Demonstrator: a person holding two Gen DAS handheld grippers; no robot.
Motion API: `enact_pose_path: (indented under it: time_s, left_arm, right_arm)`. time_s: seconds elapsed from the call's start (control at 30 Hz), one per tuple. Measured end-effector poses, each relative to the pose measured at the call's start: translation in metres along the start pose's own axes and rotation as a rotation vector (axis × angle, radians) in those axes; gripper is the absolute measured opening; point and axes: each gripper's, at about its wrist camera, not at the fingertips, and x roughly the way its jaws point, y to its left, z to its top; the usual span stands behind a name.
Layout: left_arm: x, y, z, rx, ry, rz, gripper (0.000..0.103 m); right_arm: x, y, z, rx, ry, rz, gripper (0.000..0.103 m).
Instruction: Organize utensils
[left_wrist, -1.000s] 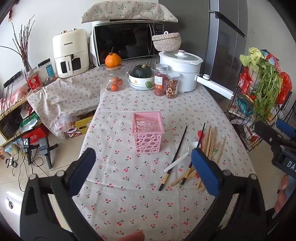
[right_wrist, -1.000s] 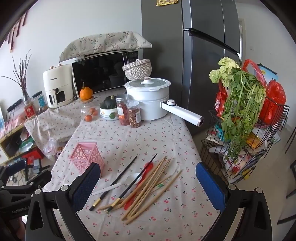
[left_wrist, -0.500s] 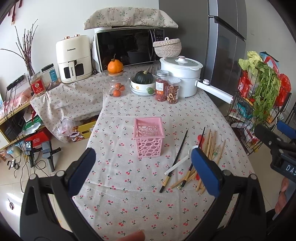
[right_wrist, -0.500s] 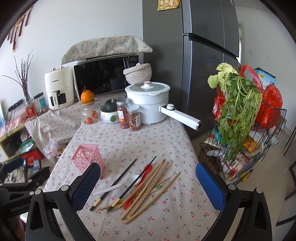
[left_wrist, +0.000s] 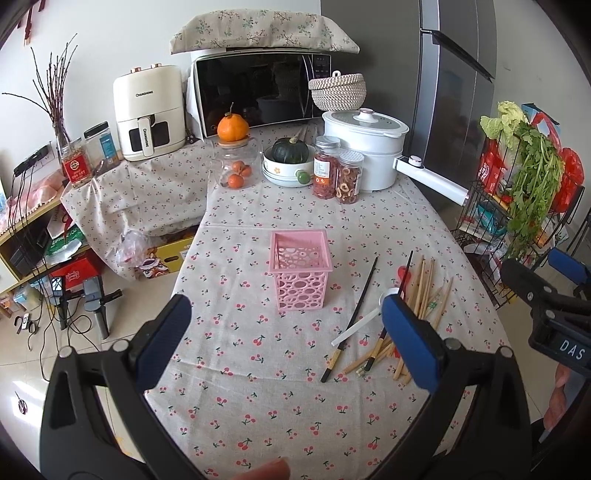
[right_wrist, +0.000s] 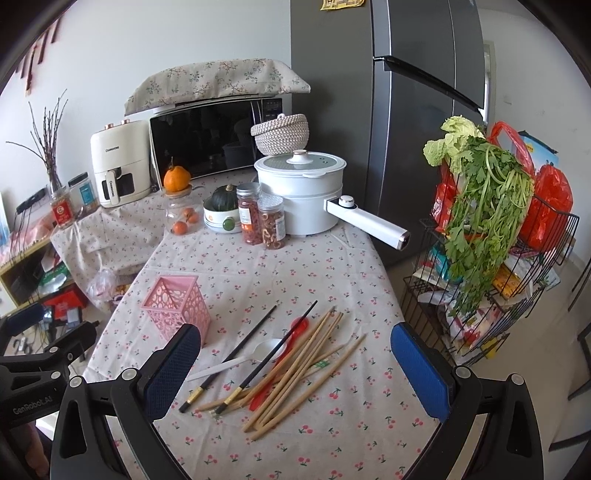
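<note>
Left gripper (left_wrist: 286, 338): fingers spread wide, holding nothing, above the table (left_wrist: 258, 369). The pink basket (left_wrist: 298, 271) stands ahead between its fingers. Right gripper (right_wrist: 295, 365): fingers spread wide, empty, above the chopsticks (right_wrist: 295, 365) and spoons (right_wrist: 266, 350), which lie loose right of the basket.
</note>
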Motion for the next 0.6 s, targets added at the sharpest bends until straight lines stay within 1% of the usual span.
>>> enact_pose_path:
  time_s: [0.6]
  left_arm:
    - [-0.0027, 0.0030, 0.0022, 0.000, -0.010, 0.008, 0.102]
  right_arm:
    - [0.0000, -0.0014, -0.0030, -0.001, 0.002, -0.001, 0.103]
